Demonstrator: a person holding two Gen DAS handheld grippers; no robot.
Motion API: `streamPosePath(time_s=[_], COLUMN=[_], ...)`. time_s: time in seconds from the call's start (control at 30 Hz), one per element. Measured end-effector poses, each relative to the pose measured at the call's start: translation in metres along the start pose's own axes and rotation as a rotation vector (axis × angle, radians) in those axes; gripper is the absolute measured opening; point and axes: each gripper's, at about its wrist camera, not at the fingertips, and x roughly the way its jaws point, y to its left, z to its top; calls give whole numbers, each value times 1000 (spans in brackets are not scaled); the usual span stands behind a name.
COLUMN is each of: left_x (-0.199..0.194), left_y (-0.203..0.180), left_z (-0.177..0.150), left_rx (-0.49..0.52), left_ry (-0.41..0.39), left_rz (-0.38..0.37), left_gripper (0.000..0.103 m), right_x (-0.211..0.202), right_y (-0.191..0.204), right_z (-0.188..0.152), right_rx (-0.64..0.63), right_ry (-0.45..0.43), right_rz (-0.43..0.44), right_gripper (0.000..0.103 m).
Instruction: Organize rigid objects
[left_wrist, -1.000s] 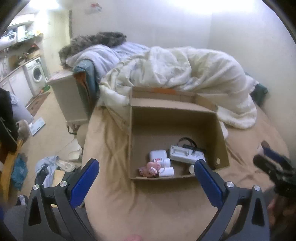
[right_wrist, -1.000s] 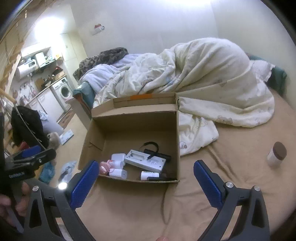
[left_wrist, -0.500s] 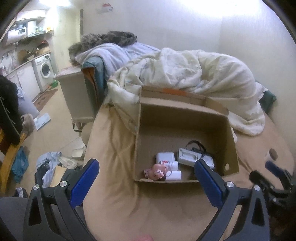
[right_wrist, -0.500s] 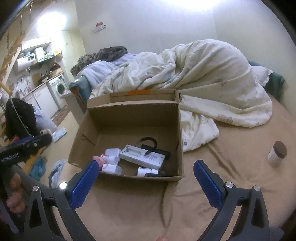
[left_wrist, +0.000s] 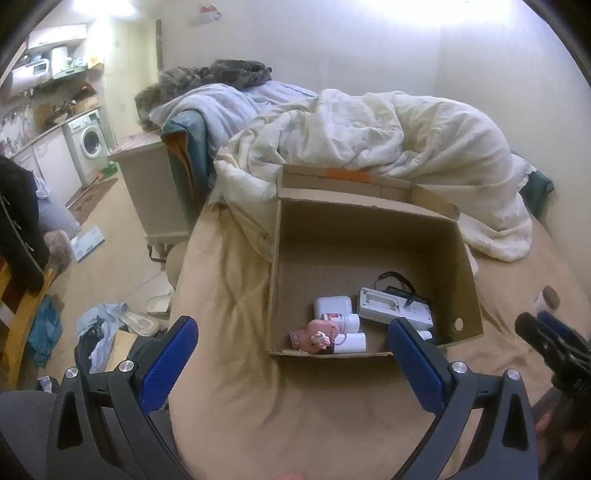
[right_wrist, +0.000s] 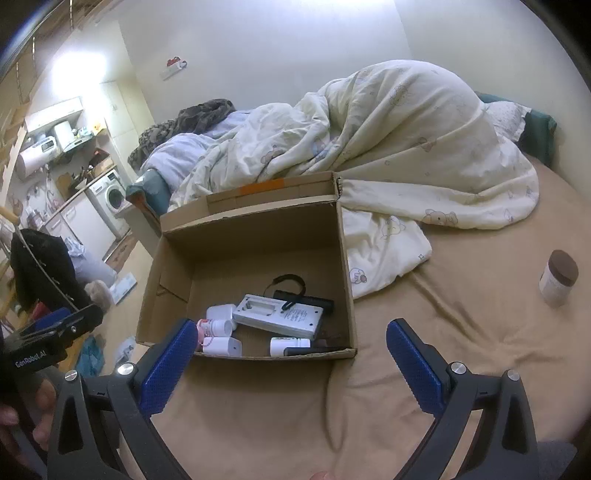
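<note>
On the left, your left claw (left_wrist: 293, 363) is spread wide and holds nothing; it hangs over the tan bed sheet (left_wrist: 236, 406) just near of the cardboard box (left_wrist: 373, 221). The box sits open on the bed, its near wall low. Inside, going left to right along the near side, you have a pink figure (left_wrist: 314, 332), two white bottles (left_wrist: 341, 321) lying on their sides with a white tub (left_wrist: 331, 304) behind them, then a white flat device (right_wrist: 277, 312) with a black strapped item (right_wrist: 306, 297) against its far edge, and another small white bottle (right_wrist: 290, 343) in the near right corner. Your right claw (right_wrist: 291, 363) is likewise wide open and empty, over the sheet near the box's right half. Far right, a brown-lidded jar (right_wrist: 557, 282) stands upright on the sheet, well apart from the box. The cream duvet (right_wrist: 406, 147) is heaped behind.
</note>
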Motion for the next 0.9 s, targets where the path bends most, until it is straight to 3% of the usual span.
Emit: streamPosePath(time_s=[0.9], left_x=[4], left_y=[6], left_z=[-3], left_rx=[-16], left_ry=[25], left_rz=[10], left_gripper=[102], right_x=[-2], right_y=[4], right_z=[0], right_rx=[-14], right_ry=[3], right_rz=[-2], right_gripper=[103])
